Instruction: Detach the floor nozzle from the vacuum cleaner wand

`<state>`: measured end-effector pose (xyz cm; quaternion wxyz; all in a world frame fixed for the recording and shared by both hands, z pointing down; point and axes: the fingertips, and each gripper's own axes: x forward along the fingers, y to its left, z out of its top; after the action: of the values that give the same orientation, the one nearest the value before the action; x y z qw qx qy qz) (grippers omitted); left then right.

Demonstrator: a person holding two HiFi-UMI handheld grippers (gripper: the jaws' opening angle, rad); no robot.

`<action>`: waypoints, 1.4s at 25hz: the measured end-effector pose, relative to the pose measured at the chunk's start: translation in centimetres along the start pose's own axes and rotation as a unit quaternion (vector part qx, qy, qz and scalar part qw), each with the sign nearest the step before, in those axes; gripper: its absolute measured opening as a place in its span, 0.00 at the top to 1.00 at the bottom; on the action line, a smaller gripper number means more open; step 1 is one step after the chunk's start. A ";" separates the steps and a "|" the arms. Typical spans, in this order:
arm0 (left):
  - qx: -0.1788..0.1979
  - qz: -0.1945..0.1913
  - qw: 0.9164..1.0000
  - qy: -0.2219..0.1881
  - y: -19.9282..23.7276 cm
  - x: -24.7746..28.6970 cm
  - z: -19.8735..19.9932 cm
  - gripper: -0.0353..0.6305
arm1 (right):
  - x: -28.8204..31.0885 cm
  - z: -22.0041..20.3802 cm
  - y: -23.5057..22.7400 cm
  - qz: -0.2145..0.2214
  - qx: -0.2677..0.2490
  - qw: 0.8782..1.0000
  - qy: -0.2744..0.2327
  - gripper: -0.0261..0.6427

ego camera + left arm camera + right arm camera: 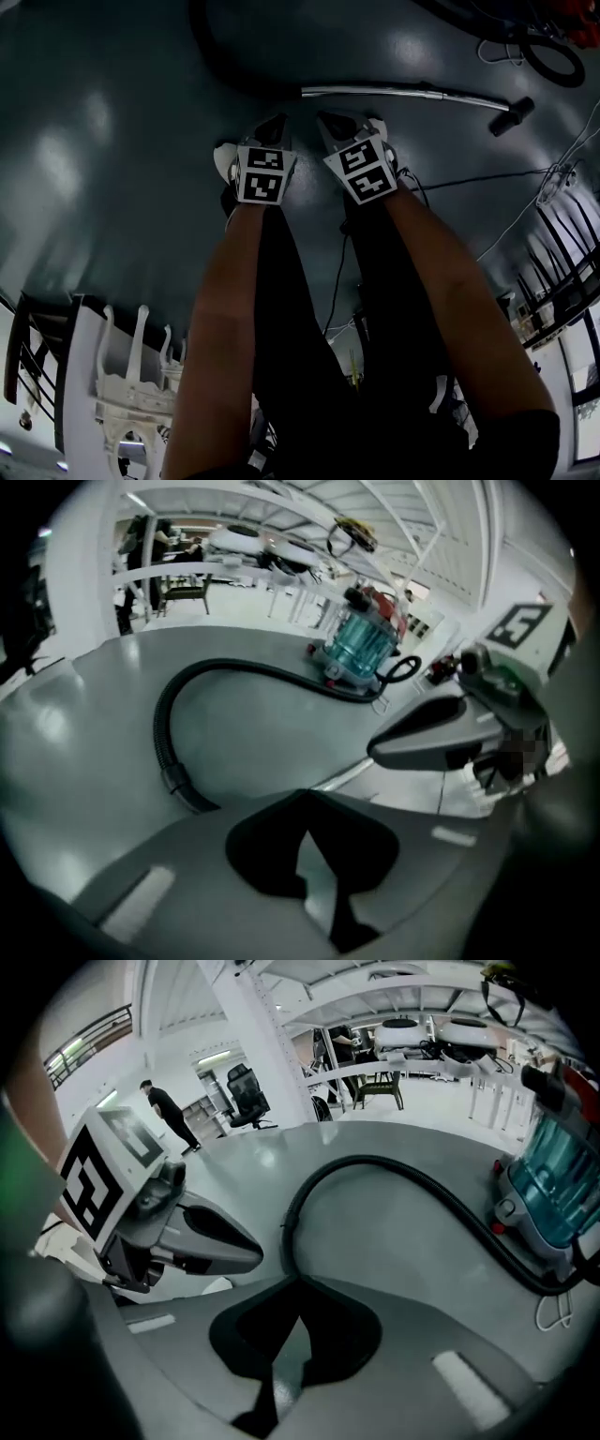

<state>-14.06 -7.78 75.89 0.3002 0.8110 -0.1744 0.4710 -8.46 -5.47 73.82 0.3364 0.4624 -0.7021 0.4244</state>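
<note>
Gleaming grey floor (112, 141); metal wand (394, 91) lying flat; white column (248, 1035) beyond.

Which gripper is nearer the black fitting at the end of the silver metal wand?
Right. The right gripper is by the end of the wand opposite the black fitting; the left gripper sits farther left, past that end.

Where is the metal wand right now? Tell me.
In the head view the metal wand lies on the floor just beyond the left gripper and right gripper, its left end by the black hose.
</note>
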 end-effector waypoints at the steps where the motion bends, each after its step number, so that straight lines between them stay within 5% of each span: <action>1: 0.031 -0.005 0.999 0.015 -0.1 1.2 -0.5 0.94 | 0.7 -0.3 -0.5 0.000 -0.004 1.000 -0.001 0.97; 4: 0.106 -0.024 0.993 0.036 -0.2 4.0 -1.4 0.94 | 2.6 -1.8 -2.0 0.004 -0.025 1.000 0.008 0.97; 8: 0.125 -0.007 0.991 0.044 1.5 6.2 -2.3 0.94 | 5.2 -4.9 -3.3 0.012 -0.065 0.997 0.026 0.97; 13: 0.227 -0.022 0.970 0.088 2.3 9.1 -5.5 0.94 | 8.3 -8.1 -4.1 0.028 -0.120 0.992 0.037 0.97; 22: 0.322 -0.003 0.943 0.087 3.5 13.9 -7.0 0.88 | 13.3 -10.6 -4.6 0.054 -0.195 0.978 0.046 0.94; 28: 0.336 -0.024 0.939 0.071 1.5 14.9 -7.4 0.73 | 15.8 -11.5 -6.1 0.017 -0.287 0.956 0.065 0.71; 32: 0.346 -0.047 0.934 0.070 0.9 15.6 -8.5 0.58 | 17.4 -12.1 -6.0 0.037 -0.324 0.942 0.082 0.69; 35: 0.342 -0.050 0.936 0.067 1.7 15.7 -8.5 0.56 | 18.9 -12.6 -6.1 0.040 -0.352 0.930 0.100 0.67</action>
<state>-12.85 -3.58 93.23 0.0388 0.8390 0.0581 0.5396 -8.28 -2.16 97.11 0.5289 0.2410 -0.7870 0.2068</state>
